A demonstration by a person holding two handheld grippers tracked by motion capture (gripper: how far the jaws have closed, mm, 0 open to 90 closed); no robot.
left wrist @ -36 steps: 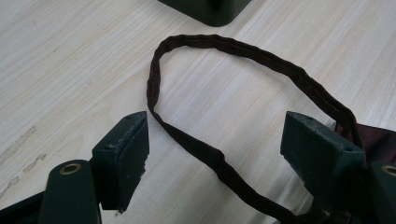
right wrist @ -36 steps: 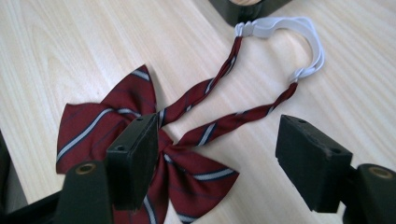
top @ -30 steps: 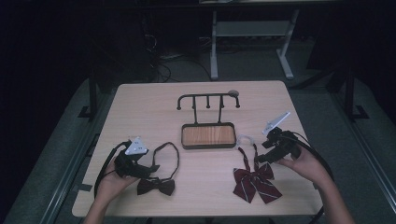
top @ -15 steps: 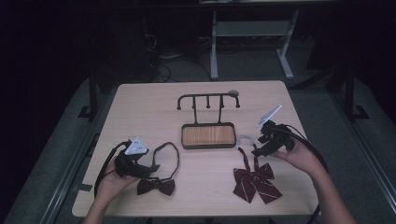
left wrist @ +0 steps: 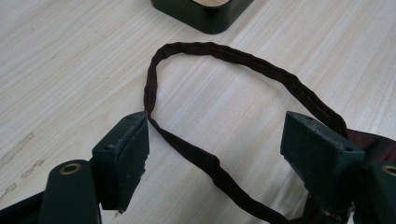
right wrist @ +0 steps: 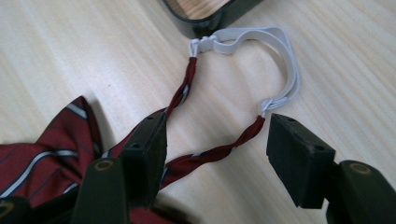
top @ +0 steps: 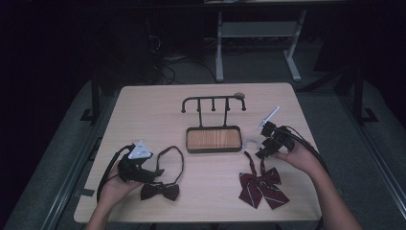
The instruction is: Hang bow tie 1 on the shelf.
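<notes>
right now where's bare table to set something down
The table's far-left corner beside the hook rack and the strip between both bow ties are bare. It is crowded around the tray, dark bow tie and striped bow tie.

Dim lab or studio; bare wooden table [top: 143, 110]; cables [top: 165, 67] on grey carpet [top: 67, 143].

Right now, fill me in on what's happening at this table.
A person holds a gripper in each hand. The left gripper is open over the neck loop of a dark bow tie. The right gripper is open over the twisted band of a striped maroon bow tie. A hook rack stands behind them.
</notes>
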